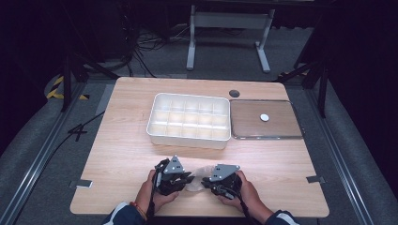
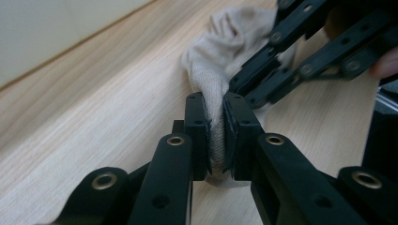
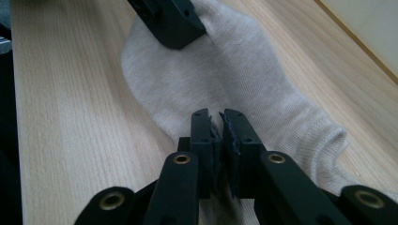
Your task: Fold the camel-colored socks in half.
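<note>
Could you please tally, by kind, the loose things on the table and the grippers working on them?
Socks: 1, light grey sock
Divided white trays: 1
Flat lidded trays: 1
Small white discs: 1
Grippers: 2, left gripper, right gripper
Total: 6

pale grey sock (image 3: 225, 70), black tools, white tray (image 1: 155, 123)

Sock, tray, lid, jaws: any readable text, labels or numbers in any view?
None readable.
Sock: plain, no print.
Tray: no label.
Lid: only a blank white dot.
Left gripper and right gripper: black jaws with no markings.
Table: bare wood grain.
</note>
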Available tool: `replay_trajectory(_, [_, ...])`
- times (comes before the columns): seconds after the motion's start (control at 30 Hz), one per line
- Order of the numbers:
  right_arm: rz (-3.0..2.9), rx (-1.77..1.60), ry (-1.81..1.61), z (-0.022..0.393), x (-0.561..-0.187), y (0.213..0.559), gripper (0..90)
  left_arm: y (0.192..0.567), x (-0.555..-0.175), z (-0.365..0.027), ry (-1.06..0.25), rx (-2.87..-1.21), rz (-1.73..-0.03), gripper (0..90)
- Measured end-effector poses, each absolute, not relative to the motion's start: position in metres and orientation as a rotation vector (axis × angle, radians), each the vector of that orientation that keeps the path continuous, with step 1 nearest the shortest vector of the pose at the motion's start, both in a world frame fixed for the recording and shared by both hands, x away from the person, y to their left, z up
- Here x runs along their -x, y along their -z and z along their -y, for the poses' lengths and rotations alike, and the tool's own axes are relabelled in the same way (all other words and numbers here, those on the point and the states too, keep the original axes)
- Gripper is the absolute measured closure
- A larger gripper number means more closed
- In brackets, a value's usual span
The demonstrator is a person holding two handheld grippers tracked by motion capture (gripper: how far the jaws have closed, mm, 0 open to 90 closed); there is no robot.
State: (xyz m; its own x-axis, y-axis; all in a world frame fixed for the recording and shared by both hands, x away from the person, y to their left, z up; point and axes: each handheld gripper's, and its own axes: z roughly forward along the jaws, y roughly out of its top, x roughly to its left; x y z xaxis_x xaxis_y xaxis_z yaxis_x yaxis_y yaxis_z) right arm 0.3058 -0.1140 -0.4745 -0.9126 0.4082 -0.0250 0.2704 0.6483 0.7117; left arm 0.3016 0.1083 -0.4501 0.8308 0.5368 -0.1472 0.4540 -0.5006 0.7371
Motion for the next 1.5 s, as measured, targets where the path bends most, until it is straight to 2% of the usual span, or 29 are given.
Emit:
replay_trajectory(0.3, [-2.68, -0.556, -1.084, 0.103, -0.311, 0.473, 82.4, 0.447, -0.303, -0.11, -0.152, -2.151, -0.715, 80.8])
replay_trajectory(0.37, [-2.675, -0.567, -1.088, 0.103, -0.311, 0.473, 76.6, 0.448, -0.304, -0.112, -0.159, -2.168, -0.721, 80.8])
replay_trajectory(0.4, [-2.673, -0.57, -1.093, 0.104, -0.311, 0.473, 76.3, 0.45, -0.305, -0.113, -0.147, -2.162, -0.739, 80.8])
replay_trajectory(0.47, [-2.643, -0.555, -1.098, 0.107, -0.309, 0.469, 81.2, 0.452, -0.306, -0.114, -0.148, -2.174, -0.743, 80.9])
replay_trajectory(0.63, [-2.544, -0.543, -1.166, 0.113, -0.309, 0.455, 86.1, 0.452, -0.308, -0.117, -0.137, -2.175, -0.744, 80.7])
replay_trajectory(0.93, [-2.621, -0.567, -1.095, 0.098, -0.324, 0.474, 88.6, 0.449, -0.307, -0.112, -0.149, -2.184, -0.69, 81.0])
replay_trajectory(1.13, [-2.606, -0.582, -1.138, 0.091, -0.325, 0.477, 88.2, 0.446, -0.309, -0.114, -0.161, -2.122, -0.704, 81.2])
replay_trajectory(1.23, [-2.612, -0.579, -1.157, 0.09, -0.324, 0.478, 83.4, 0.445, -0.311, -0.114, -0.16, -2.12, -0.708, 81.8])
replay_trajectory(1.3, [-2.609, -0.588, -1.166, 0.093, -0.325, 0.475, 76.5, 0.445, -0.311, -0.115, -0.161, -2.125, -0.7, 82.0])
replay_trajectory(1.5, [-2.525, -0.578, -1.175, 0.127, -0.326, 0.454, 71.1, 0.442, -0.308, -0.114, -0.181, -2.139, -0.681, 82.6])
